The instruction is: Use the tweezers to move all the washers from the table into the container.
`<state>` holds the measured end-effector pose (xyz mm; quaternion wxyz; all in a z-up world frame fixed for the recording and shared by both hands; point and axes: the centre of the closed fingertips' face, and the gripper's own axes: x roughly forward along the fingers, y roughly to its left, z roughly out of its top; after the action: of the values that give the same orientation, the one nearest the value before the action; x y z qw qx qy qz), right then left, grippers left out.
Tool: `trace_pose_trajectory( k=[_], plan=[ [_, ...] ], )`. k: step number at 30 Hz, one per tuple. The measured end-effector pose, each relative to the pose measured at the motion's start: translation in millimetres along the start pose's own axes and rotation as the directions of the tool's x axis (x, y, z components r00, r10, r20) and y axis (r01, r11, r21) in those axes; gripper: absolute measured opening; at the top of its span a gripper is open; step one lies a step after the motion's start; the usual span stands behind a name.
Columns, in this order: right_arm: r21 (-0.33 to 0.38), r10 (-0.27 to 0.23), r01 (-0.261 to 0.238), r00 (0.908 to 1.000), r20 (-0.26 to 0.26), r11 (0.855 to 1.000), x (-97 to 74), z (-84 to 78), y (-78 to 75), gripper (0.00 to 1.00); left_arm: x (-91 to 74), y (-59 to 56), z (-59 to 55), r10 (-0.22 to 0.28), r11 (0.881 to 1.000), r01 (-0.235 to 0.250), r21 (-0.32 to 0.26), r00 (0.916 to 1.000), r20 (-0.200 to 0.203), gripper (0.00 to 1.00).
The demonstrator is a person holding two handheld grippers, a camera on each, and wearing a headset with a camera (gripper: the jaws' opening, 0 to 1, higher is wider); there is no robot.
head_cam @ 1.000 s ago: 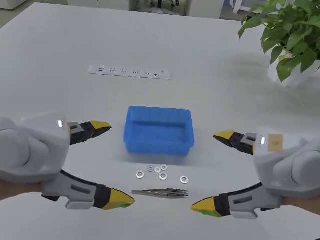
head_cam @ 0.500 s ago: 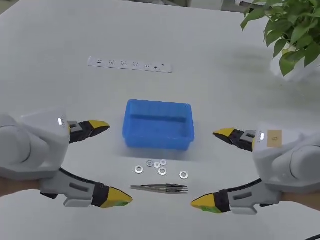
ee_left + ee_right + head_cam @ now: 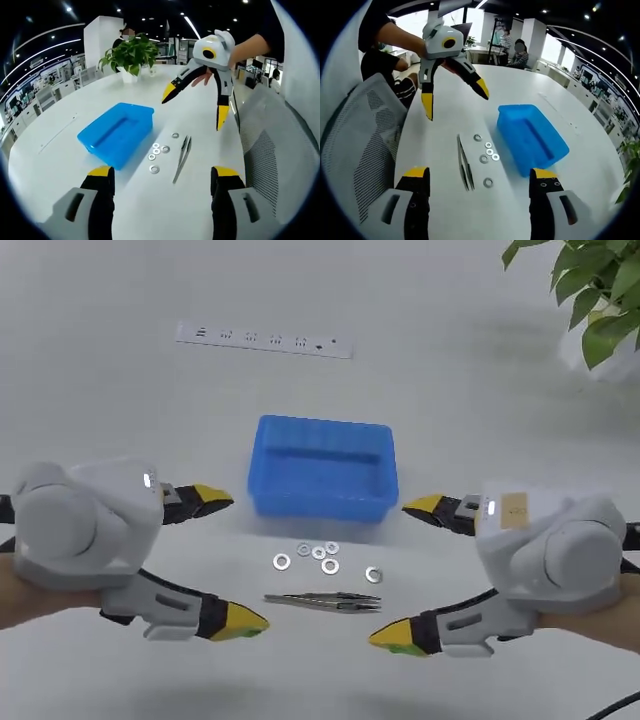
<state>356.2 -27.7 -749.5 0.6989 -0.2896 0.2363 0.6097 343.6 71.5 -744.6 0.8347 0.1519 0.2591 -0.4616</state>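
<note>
**On the white table, tweezers not yet picked up**

Across the table (image 3: pixel 120 420) I have the left gripper (image 3: pixel 234 561) and right gripper (image 3: pixel 400 572) hovering either side of the work, both sets of jaws spread wide and holding nothing. The tweezers (image 3: pixel 322 601) lie flat between them, with the washers (image 3: pixel 318 558) scattered just beyond and the blue container (image 3: pixel 322 506) behind those, apparently empty. I judge the job is at its start: next I must close one gripper on the tweezers. The smooth top also carries a power strip (image 3: pixel 265 339) and a potted plant (image 3: pixel 590 295), in a bright open office.
</note>
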Motion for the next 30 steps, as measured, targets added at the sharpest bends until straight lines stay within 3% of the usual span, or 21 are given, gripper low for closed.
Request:
trace_pose_trajectory(
  k=[5, 9, 13, 16, 19, 20, 23, 30],
  plan=[
    [0.008, 0.019, -0.019, 0.9998, -0.003, 1.000, 11.6, -0.3, 3.1, 0.76, 10.4, -7.4, -6.0, -0.030, 0.999, 0.030, 0.013, 0.9992, -0.025, 0.69],
    [0.001, 0.055, -0.055, 0.9981, -0.026, 0.998, 27.5, -3.7, 13.6, 0.72, 20.2, -11.6, -8.3, -0.045, 0.999, 0.045, -0.003, 0.9986, -0.029, 0.66],
    [-0.013, 0.098, -0.099, 0.9943, -0.043, 0.995, 41.4, -4.8, 24.0, 0.67, 28.6, -13.6, -15.1, -0.049, 0.998, 0.052, 0.038, 0.9970, -0.060, 0.60],
    [-0.032, 0.120, -0.122, 0.9902, -0.071, 0.992, 47.7, -8.9, 28.1, 0.60, 30.8, -14.8, -25.8, -0.044, 0.995, 0.053, 0.087, 0.9941, -0.099, 0.51],
    [-0.027, 0.121, -0.124, 0.9869, -0.107, 0.992, 53.6, -14.7, 27.0, 0.50, 31.7, -16.5, -29.9, -0.043, 0.994, 0.052, 0.096, 0.9946, -0.094, 0.41],
    [-0.035, 0.117, -0.121, 0.9874, -0.107, 0.992, 56.3, -15.2, 25.7, 0.42, 33.2, -17.8, -29.4, -0.049, 0.995, 0.056, 0.084, 0.9950, -0.087, 0.38],
    [-0.033, 0.113, -0.118, 0.9855, -0.127, 0.993, 60.0, -17.3, 23.1, 0.29, 38.6, -22.2, -28.1, -0.061, 0.993, 0.069, 0.093, 0.9951, -0.077, 0.36],
    [-0.040, 0.123, -0.130, 0.9804, -0.154, 0.991, 58.6, -22.4, 25.0, 0.22, 45.4, -23.0, -37.4, -0.091, 0.991, 0.102, 0.091, 0.9883, -0.123, 0.34]
  ],
)
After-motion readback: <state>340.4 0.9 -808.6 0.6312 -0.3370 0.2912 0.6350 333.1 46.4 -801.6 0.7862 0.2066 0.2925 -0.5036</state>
